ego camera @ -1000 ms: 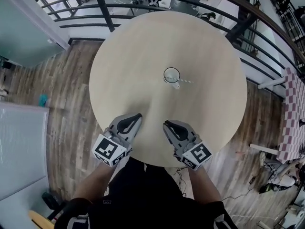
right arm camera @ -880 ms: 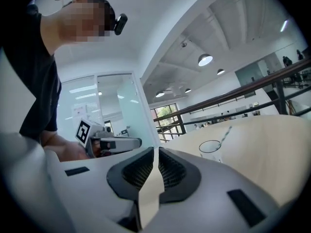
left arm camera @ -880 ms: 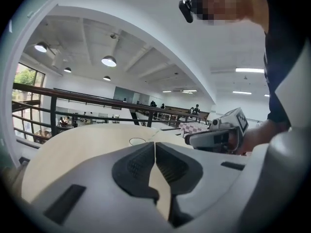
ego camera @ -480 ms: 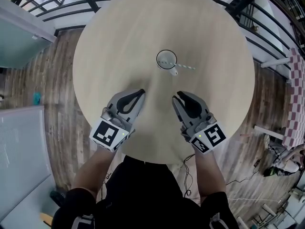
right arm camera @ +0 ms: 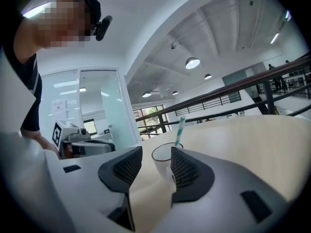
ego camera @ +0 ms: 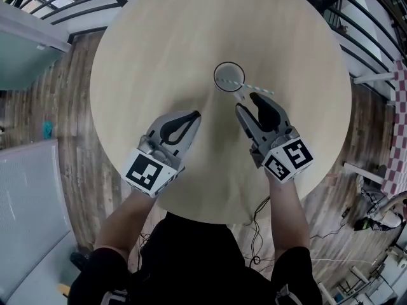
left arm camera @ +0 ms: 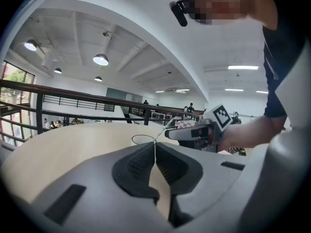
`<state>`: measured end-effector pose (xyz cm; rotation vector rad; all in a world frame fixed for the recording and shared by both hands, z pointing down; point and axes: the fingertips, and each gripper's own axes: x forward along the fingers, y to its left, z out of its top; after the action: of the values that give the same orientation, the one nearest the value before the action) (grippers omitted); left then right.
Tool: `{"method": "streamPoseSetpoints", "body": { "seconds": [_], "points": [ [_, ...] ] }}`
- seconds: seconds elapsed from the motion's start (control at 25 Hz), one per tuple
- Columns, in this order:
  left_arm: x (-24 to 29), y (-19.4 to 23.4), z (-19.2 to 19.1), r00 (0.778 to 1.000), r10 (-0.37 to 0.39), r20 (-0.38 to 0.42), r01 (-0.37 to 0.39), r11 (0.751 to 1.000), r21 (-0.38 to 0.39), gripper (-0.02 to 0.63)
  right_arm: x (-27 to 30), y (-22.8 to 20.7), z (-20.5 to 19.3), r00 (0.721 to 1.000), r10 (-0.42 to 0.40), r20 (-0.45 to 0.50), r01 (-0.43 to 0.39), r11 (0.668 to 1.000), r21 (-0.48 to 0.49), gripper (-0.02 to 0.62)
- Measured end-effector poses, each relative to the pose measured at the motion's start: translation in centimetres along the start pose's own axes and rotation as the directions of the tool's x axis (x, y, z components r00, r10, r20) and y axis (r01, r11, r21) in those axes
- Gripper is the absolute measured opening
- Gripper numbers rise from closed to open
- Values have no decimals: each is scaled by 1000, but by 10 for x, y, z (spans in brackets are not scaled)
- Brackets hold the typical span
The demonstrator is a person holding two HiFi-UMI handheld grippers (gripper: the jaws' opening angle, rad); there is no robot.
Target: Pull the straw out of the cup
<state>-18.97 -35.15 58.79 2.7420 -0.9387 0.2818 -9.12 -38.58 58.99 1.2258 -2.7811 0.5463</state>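
Note:
A clear glass cup [ego camera: 229,76] stands upright near the middle of the round pale table [ego camera: 152,37]. A green-and-white striped straw [ego camera: 257,89] leans out of it to the right. My right gripper [ego camera: 249,104] sits just short of the cup, jaws opening, nothing between the pads. In the right gripper view the cup [right arm camera: 164,163] and the straw [right arm camera: 180,129] show just beyond the gripper [right arm camera: 155,155] through its gap. My left gripper [ego camera: 196,114] is shut and empty, left of and nearer than the cup. The left gripper view shows its shut tips [left arm camera: 155,143] and the cup's rim [left arm camera: 143,139].
The table's near edge [ego camera: 210,218] lies under my forearms. Black railings [ego camera: 57,8] run behind the table, wooden floor [ego camera: 70,107] around it. A checkered cloth [ego camera: 399,132] is at the far right. Cables [ego camera: 257,234] lie on the floor.
Both grippers have moved forward across the table toward the cup. The right gripper's jaws, shut before, now stand apart. The cup and straw have not moved.

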Motion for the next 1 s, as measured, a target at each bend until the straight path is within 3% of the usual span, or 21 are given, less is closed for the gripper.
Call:
{"method": "streamPoseSetpoints", "body": {
  "seconds": [0.56,1.0],
  "points": [
    [20,19,-7,1000,-6,22,7,1000,-11,14,32,-36,-19,997,-32,-75,39,996,85,176],
    [18,23,-12,1000,-13,-14,13,1000,-28,14,45,-47,-13,994,-44,-100,46,999,16,174]
  ]
}}
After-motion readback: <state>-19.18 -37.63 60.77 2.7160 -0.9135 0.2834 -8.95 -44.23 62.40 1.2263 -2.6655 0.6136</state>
